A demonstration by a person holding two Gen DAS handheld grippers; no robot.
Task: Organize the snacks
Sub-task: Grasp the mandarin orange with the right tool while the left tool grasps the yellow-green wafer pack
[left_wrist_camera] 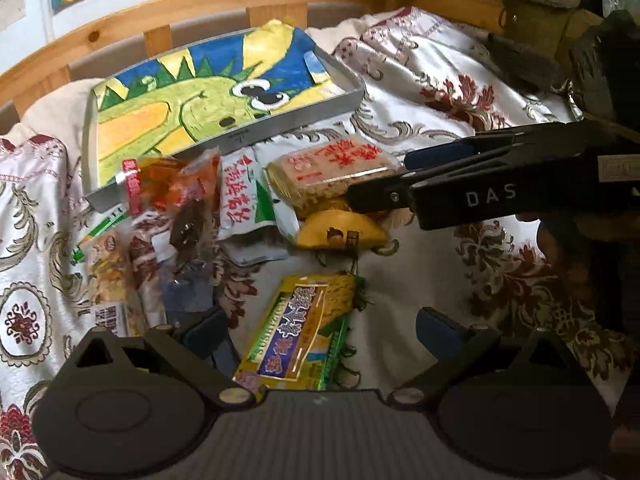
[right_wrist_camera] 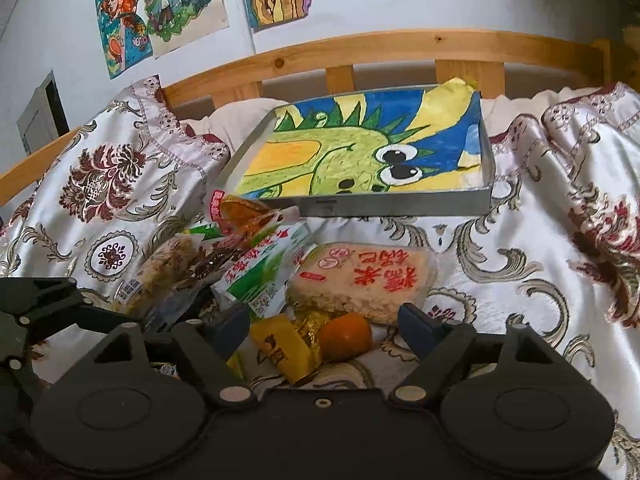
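Here, snack packets lie heaped on the patterned bedspread (right_wrist_camera: 500, 248) just before the metal tray (right_wrist_camera: 400, 206).
Nearest the tray: rice-cracker block (right_wrist_camera: 360, 280), then yellow packet (right_wrist_camera: 280, 350); right gripper (right_wrist_camera: 324, 330) and left gripper (left_wrist_camera: 320, 332) both gape, holding nothing.

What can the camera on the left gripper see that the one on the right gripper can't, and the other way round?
Only the left view shows the long yellow and green snack bar lying between the open left gripper fingers. Only the right view shows the drawings on the wall and a round orange snack. Both show the tray lined with a green creature drawing, the rice cake pack and the patterned cloth.
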